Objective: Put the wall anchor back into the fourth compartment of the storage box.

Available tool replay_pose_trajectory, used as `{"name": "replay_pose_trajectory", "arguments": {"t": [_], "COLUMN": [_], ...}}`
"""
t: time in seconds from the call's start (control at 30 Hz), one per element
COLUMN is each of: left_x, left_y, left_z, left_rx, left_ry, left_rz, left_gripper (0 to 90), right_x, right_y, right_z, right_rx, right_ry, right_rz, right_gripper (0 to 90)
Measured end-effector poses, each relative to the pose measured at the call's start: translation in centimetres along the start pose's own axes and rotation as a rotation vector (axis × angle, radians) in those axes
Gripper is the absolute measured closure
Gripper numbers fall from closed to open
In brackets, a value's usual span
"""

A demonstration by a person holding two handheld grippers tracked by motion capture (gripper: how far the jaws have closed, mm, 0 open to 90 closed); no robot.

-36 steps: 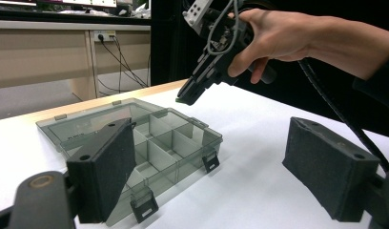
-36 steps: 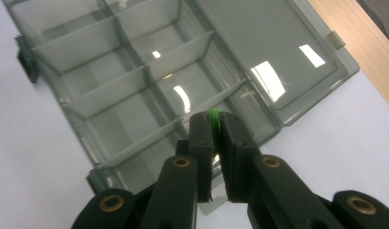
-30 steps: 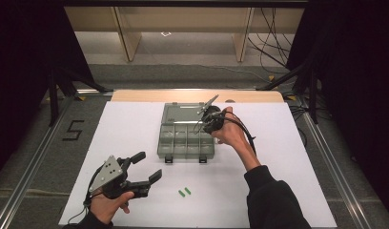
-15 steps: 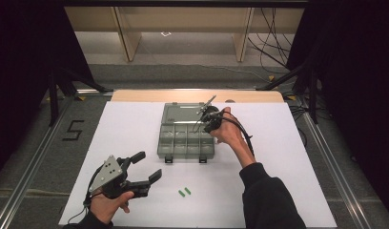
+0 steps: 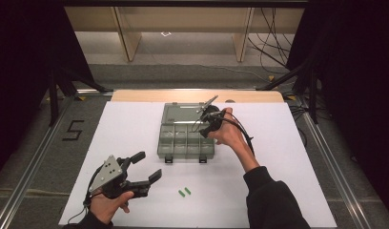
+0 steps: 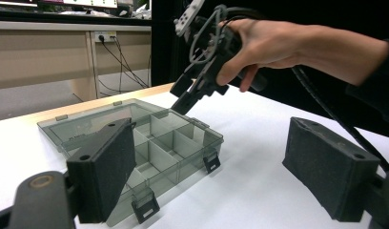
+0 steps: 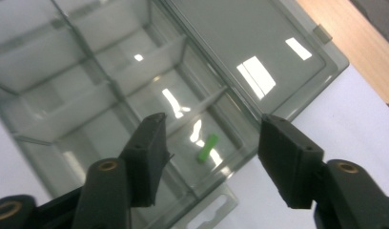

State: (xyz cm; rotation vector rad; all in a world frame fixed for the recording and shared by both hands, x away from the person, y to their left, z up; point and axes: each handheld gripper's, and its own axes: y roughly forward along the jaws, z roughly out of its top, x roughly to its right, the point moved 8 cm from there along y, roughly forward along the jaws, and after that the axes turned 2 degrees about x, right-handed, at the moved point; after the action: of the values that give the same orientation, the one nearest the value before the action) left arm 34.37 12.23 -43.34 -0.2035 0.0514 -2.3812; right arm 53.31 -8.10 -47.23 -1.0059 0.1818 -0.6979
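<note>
A grey see-through compartment box (image 5: 185,140) lies open mid-table, its lid (image 5: 182,113) flat behind it. My right gripper (image 5: 204,123) hangs open over the box's far right corner. Through the right gripper view a small green piece (image 7: 207,147) lies in a corner compartment between my open jaws, apart from both. Two more green pieces (image 5: 184,192) rest on the white table in front of the box. My left gripper (image 5: 147,167) is open and empty near the front left, aimed at the box (image 6: 149,143); the other gripper (image 6: 195,90) shows above it there.
White sheet (image 5: 288,143) covers the table, with a wooden strip (image 5: 135,95) along the far edge. Cables (image 5: 278,43) lie on the floor beyond, and dark curtains flank both sides. The box's latches (image 6: 145,210) face the near side.
The right hand has shifted very slightly over the box's far right corner. The left gripper stays still.
</note>
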Motion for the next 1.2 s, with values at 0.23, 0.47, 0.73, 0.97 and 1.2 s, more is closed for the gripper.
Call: {"name": "replay_pose_trajectory", "arguments": {"t": [0.23, 0.47, 0.73, 0.97, 1.2], "left_x": [0.1, 0.0, 0.1, 0.1, 0.1], "left_y": [0.0, 0.0, 0.0, 0.0, 0.0], "left_z": [0.0, 0.0, 0.1, 0.1, 0.1], "left_rx": [-0.001, -0.004, 0.002, 0.003, 0.002], "left_ry": [0.003, 0.008, 0.01, 0.007, 0.01], "left_rz": [-0.001, -0.002, -0.007, -0.006, -0.007], "left_gripper": [17.0, 17.0, 17.1, 17.1, 17.1], "right_x": [-3.0, -5.7, -8.0, -9.5, -10.7], "right_y": [-1.8, -3.3, -4.2, -4.5, -4.2], "right_z": [-0.2, -0.8, -1.5, -2.2, -2.9], "right_rx": [0.054, 0.088, 0.099, 0.091, 0.067], "right_ry": [-0.028, -0.037, -0.067, -0.088, -0.104], "right_rz": [0.025, 0.08, 0.122, 0.138, 0.165], "right_gripper": [34.0, 33.5, 32.9, 32.7, 32.6]}}
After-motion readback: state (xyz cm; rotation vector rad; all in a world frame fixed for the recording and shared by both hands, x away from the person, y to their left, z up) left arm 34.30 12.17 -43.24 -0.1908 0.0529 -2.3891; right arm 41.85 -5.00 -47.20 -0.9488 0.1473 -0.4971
